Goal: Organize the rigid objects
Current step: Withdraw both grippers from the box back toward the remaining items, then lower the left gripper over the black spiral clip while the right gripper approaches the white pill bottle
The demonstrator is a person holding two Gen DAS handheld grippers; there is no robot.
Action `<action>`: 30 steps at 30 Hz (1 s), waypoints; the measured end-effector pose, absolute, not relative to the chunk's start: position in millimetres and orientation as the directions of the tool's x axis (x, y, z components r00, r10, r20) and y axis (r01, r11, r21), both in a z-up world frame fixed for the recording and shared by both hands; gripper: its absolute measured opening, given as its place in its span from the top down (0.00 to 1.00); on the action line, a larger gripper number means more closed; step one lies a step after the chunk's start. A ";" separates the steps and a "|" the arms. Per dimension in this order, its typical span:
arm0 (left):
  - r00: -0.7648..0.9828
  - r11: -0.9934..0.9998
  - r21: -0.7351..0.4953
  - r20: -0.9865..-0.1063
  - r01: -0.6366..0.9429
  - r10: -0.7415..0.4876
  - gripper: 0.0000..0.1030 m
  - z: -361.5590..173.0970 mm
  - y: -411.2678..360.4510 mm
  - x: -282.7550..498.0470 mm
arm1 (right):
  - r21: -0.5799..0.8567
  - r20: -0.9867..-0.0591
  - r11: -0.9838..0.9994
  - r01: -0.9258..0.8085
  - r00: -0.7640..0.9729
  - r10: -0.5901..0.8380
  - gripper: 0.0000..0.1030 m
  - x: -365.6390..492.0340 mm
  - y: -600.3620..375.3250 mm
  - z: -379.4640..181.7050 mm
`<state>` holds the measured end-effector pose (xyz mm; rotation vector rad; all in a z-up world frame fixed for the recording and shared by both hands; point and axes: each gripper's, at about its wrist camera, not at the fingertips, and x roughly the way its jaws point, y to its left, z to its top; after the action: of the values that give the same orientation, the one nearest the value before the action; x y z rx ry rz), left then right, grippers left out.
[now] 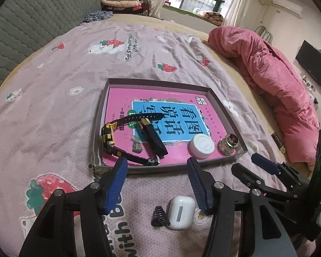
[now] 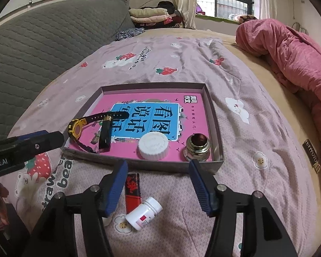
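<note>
A bedroom held the work; the bed [image 1: 53, 81], spread with a strawberry-print cover, carried a shallow box [image 1: 229, 109] near its front edge, lined with a pink book, presumably as the collecting place. Inside lay a watch [image 1: 110, 133], a black stick [image 1: 155, 137], a white cap [image 1: 201, 145] and a metal fitting [image 1: 228, 144], spread along the box's near wall. Outside, toward the bed's front edge, waited an earbud case [image 1: 180, 212] beside a black clip [image 1: 159, 216], and a pill bottle [image 2: 143, 213] touching a red lipstick [image 2: 132, 191]. The left hand-held gripper [image 1: 157, 180] stood released above the case; the right hand-held gripper [image 2: 158, 182] gaped likewise over the bottle, each seemingly poised to pick.
</note>
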<state>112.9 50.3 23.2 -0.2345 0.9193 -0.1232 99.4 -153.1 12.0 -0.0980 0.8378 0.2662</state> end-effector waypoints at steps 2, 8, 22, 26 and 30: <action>0.599 0.968 -0.252 -0.774 0.009 -0.207 0.41 22.4 49.6 110.3 | 0.018 -0.746 0.962 -0.271 0.637 0.193 0.42 97.6 -154.0 12.2; 0.588 0.971 -0.237 -0.785 0.007 -0.196 0.41 14.6 49.8 100.6 | 0.022 -0.752 0.962 -0.271 0.630 0.194 0.42 91.2 -155.5 9.8; 0.533 0.981 -0.188 -0.827 0.036 -0.178 0.41 -13.7 41.9 75.5 | 0.011 -0.764 0.965 -0.264 0.620 0.178 0.42 78.0 -163.3 0.2; 0.523 0.985 -0.167 -0.836 0.048 -0.167 0.41 -21.5 34.5 66.5 | 0.009 -0.772 0.965 -0.263 0.612 0.174 0.42 74.7 -164.1 -5.0; 0.498 0.987 -0.149 -0.853 0.054 -0.156 0.41 -32.9 31.0 61.7 | 0.004 -0.772 0.966 -0.260 0.612 0.168 0.42 70.5 -165.4 -8.5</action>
<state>61.7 31.0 -32.9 -0.1072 1.0426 -0.1272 70.5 -165.4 -8.5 -0.1125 0.8778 0.2476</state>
